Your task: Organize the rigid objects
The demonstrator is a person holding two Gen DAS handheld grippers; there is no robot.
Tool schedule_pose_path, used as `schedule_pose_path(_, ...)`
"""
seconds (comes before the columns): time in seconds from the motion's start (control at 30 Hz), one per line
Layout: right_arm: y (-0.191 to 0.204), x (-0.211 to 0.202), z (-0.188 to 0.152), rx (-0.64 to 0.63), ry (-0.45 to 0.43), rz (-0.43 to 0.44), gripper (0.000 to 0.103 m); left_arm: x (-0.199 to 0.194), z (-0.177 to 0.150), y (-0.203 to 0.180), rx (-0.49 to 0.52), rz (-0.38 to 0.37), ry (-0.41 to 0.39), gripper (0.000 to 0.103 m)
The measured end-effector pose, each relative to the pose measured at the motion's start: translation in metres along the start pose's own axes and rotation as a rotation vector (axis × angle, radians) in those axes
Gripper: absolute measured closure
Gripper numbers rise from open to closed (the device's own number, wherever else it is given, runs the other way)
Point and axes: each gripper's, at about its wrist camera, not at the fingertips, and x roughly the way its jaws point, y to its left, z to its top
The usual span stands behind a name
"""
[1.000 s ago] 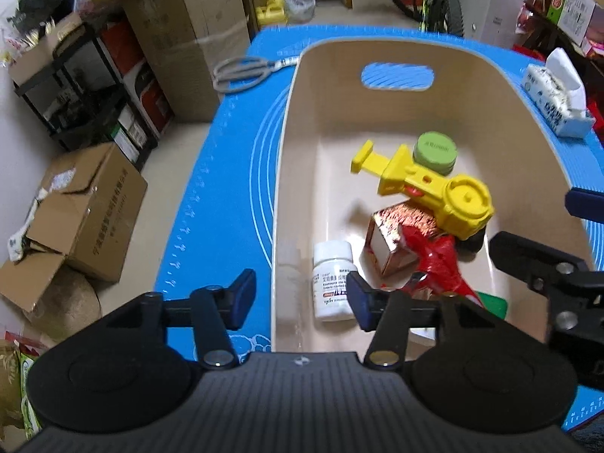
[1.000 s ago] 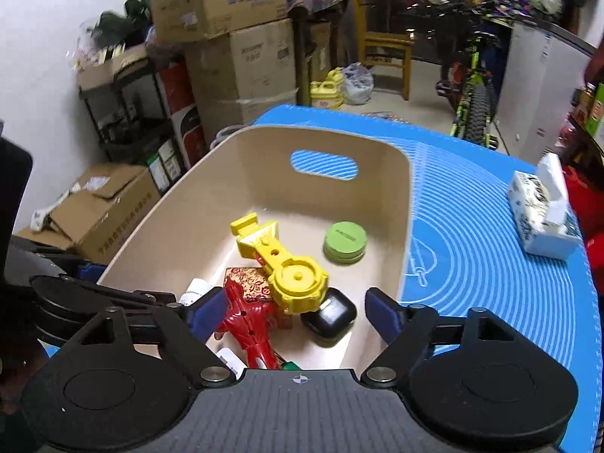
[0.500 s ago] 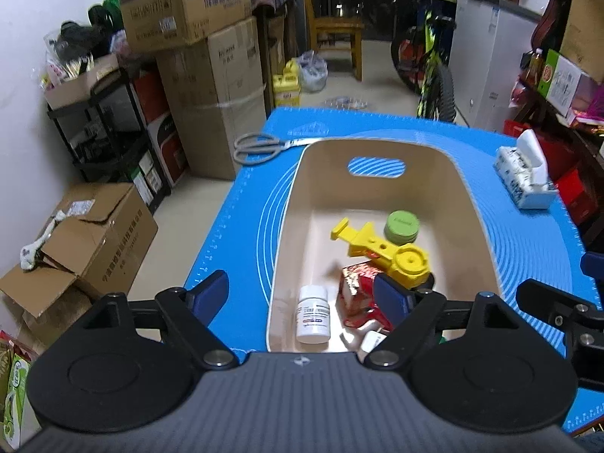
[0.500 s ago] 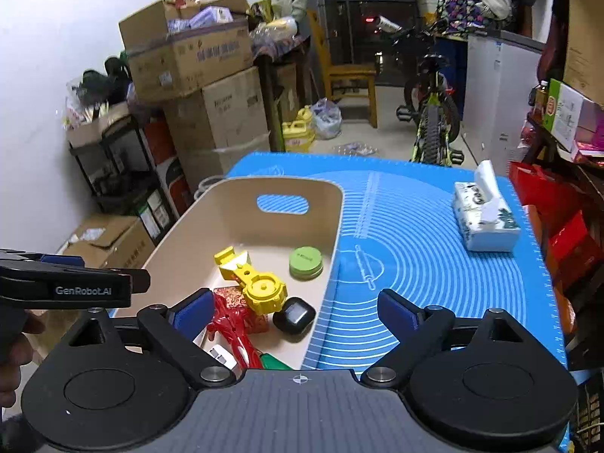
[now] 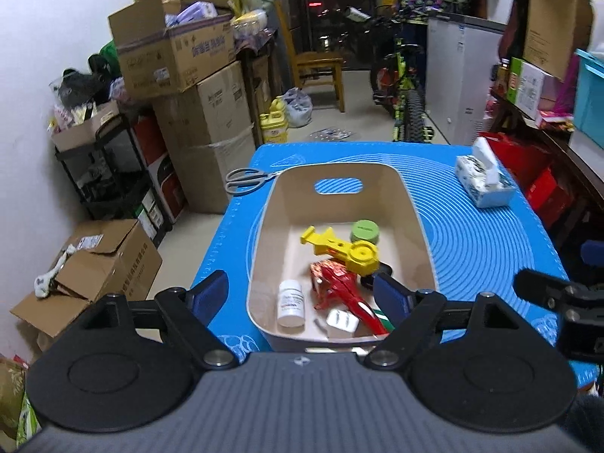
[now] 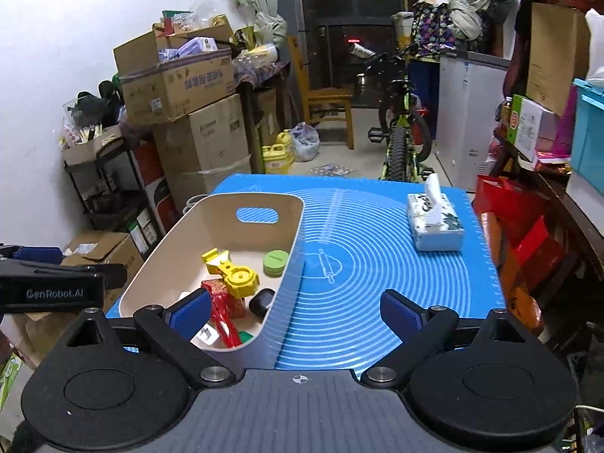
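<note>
Cluttered storage room surrounds us: stacked cardboard boxes (image 5: 196, 87) along the white wall, a bicycle (image 5: 406, 98) at the back.

From our left wrist view, the surface (image 5: 483, 241) wears a blue mat with white curved lines. On it sits the beige bin (image 5: 264, 234) holding the task's things: a yellow toy (image 5: 341, 251), a green round tin (image 5: 364, 231), a red toy (image 5: 339, 287) and a white pill bottle (image 5: 290, 302) whose label is too small to read. Grey scissors (image 5: 247, 179) lie just beside the bin's far left corner; a tissue pack (image 5: 483, 183) lies far right. Our left gripper (image 5: 300, 294) hangs with fingers released and nothing between them. A second ago these fingers were narrower and right down at the pill bottle; now they are wider and the bin looks much farther off.

From our right wrist view, our right gripper (image 6: 294, 311) is spread wide and empty too, over the bin's right rim, opened further than a second ago, when it hung close over the bin. "GenRobot.AI" reads on the other gripper at the left edge.
</note>
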Motion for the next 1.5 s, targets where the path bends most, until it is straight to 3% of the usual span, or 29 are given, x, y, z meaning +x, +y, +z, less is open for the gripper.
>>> schedule_pose_path(0.7, -0.013, -0.067, -0.068, 0.015, -0.041, -0.06, 0.007, -0.042, -0.071, -0.022, 0.033, -0.032, -0.017, 0.019)
schedule_pose_path(0.97, -0.016, -0.077, -0.09, -0.001, -0.052, -0.07, 0.007, -0.042, -0.093, -0.022, 0.005, -0.044, 0.025, 0.019)
schedule_pose_path(1.5, -0.017, -0.084, -0.121, 0.003, -0.067, -0.075, 0.007, -0.04, -0.115, -0.016, -0.021, -0.061, 0.01, 0.019)
